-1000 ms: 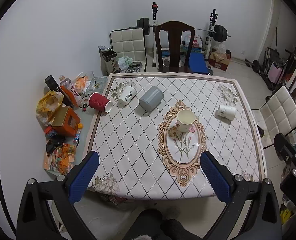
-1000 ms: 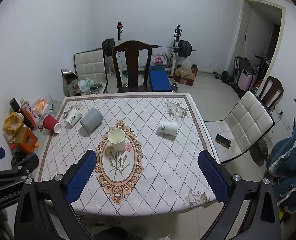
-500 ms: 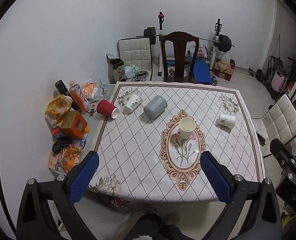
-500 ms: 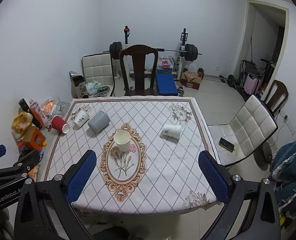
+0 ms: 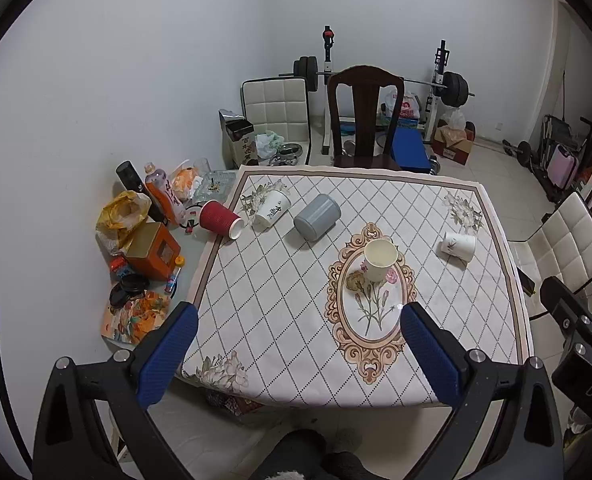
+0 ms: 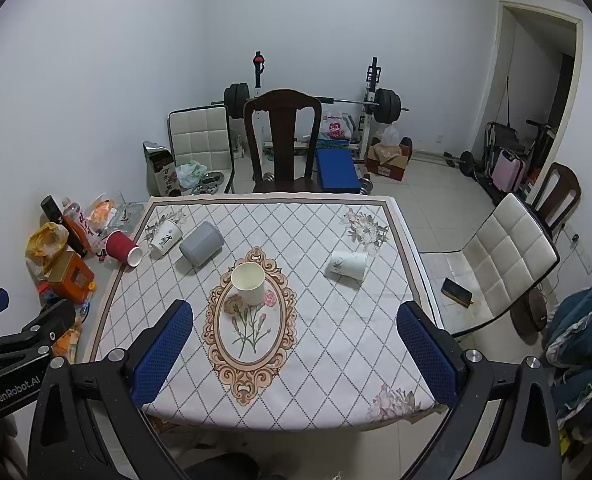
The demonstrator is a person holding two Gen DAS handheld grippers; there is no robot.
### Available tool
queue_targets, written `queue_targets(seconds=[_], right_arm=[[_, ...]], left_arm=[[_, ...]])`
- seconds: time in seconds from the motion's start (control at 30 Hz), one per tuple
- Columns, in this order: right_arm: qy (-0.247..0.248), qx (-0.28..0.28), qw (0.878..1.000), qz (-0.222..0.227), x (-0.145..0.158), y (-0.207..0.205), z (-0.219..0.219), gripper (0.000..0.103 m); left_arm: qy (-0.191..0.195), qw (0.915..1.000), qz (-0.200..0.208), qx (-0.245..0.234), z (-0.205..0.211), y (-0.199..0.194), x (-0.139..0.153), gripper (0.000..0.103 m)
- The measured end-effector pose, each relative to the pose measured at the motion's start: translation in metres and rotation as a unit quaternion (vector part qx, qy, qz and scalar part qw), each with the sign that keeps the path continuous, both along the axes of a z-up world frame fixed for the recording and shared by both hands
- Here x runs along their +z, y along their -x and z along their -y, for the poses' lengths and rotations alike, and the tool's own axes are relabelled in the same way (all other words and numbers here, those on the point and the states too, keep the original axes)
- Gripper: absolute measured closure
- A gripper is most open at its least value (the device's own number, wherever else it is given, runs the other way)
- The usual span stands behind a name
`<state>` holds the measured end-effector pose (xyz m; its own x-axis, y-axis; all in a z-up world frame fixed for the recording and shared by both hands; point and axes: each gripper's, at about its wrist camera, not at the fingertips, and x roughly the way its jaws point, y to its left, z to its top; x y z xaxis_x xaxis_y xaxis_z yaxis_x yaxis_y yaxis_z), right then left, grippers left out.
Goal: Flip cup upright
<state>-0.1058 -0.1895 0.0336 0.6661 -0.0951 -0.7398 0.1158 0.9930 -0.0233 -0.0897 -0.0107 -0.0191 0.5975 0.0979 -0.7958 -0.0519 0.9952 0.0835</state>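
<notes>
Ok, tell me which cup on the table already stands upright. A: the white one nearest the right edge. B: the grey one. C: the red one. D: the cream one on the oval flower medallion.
D: the cream cup stands with its open mouth facing up; the others lie on their sides.

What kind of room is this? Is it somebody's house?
Most likely a room in a home, used for both eating and exercise. A table with a flowered cloth holds paper cups, dining chairs stand around it, and a barbell rack stands by the far wall.
</notes>
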Motion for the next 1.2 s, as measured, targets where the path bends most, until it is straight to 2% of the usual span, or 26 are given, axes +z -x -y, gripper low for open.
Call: queue_targets(seconds=[0.9, 1.2], right_arm=[[0.003, 0.009, 1.0, 0.001, 0.002, -0.013, -0.01, 0.0], [0.003, 0.008, 1.0, 0.001, 0.003, -0.015, -0.009, 0.0]], left_arm=[[-0.001, 1.0, 0.002, 0.003, -0.001, -0.005, 0.002, 0.0], [-0.002, 1.0, 0.003, -0.001, -0.004, -0.018, 0.009, 0.0]])
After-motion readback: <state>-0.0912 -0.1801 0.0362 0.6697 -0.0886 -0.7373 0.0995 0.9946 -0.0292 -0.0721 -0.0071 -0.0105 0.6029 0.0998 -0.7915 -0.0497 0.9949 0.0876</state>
